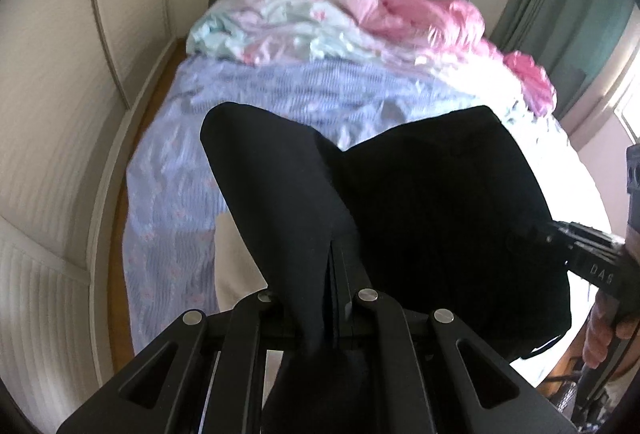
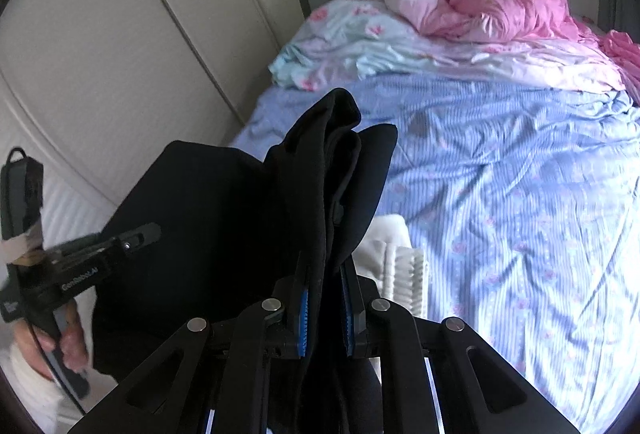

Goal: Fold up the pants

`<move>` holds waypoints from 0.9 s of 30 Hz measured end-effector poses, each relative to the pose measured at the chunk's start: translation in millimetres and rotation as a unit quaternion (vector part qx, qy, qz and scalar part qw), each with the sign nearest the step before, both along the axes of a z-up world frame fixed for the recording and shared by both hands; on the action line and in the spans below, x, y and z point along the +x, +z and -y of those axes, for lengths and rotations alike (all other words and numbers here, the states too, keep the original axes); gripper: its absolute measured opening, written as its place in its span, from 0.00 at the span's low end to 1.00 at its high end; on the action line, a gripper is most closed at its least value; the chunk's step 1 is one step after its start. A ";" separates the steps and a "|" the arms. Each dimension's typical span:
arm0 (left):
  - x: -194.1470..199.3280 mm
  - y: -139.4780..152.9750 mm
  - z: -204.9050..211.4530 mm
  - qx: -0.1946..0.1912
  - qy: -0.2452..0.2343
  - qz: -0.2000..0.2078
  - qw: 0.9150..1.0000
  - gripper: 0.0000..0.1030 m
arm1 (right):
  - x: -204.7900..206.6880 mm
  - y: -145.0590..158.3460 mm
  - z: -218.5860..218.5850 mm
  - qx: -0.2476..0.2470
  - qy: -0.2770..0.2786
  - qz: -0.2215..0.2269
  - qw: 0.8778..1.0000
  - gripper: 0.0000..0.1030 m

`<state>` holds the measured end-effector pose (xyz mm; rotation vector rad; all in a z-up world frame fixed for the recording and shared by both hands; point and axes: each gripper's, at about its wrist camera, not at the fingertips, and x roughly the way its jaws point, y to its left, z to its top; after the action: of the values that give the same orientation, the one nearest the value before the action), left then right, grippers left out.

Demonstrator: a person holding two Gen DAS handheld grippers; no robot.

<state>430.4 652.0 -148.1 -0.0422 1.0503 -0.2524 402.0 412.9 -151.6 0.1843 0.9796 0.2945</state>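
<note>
We've got the black pants (image 1: 420, 202) up between both tools, soft matte cloth sagging in a broad dark sheet over the bed (image 1: 280, 94), whose blue striped cover is rumpled. The left gripper (image 1: 334, 274) has its jaws nearly pressed together, pinching a fold of fabric that stands up ahead of them. The right gripper (image 2: 324, 298) does likewise, blue ribbed pads (image 2: 303, 318) clamping thick bunched layers. Only the right view shows a white ribbed cloth (image 2: 400, 266) just right of its jaws.
</note>
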 end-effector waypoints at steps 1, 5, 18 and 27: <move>3.0 -11.5 -0.9 0.003 -0.001 -0.010 1.000 0.10 | 3.6 -7.9 0.4 0.000 -0.004 -0.006 1.000 0.14; 10.2 -51.4 -5.5 0.034 -0.004 -0.047 0.998 0.11 | 14.7 -48.3 2.0 -0.021 -0.020 -0.044 0.999 0.14; -2.5 -98.5 -27.8 0.137 0.034 -0.078 0.987 0.52 | 29.5 -93.4 39.7 -0.083 -0.111 -0.130 0.982 0.47; -40.6 -45.4 -16.4 0.243 0.097 -0.025 0.965 0.64 | 1.0 -57.5 55.2 -0.200 -0.112 -0.101 0.968 0.53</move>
<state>389.8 668.4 -193.6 0.2924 1.1271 0.1886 403.0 357.6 -209.1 -0.0471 1.1869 -0.1345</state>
